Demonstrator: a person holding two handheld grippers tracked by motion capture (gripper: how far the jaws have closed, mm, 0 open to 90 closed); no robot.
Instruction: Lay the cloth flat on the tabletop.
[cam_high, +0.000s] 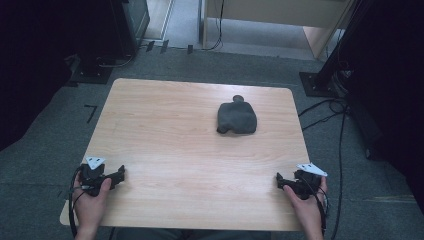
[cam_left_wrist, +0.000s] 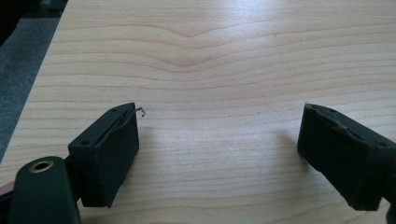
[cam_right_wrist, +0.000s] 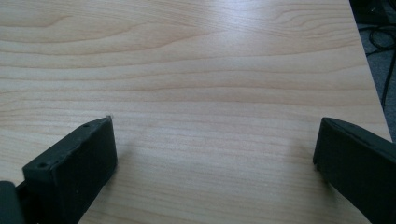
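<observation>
While both the left gripper (cam_high: 119, 174) and right gripper (cam_high: 280, 181) are held spread and empty, the dark cloth (cam_high: 236, 118) is judged soft, light, best pinched at an edge.

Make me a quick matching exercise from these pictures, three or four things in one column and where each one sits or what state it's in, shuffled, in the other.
Things:
1. dark cloth bundle
2. left gripper
3. right gripper
4. wooden table

Places or states:
A. held open at the near right edge of the table
B. lying on the far right part of the tabletop, apart from both grippers
C. standing on grey carpet
D. held open at the near left edge of the table

Pairs: 1-B, 2-D, 3-A, 4-C
</observation>
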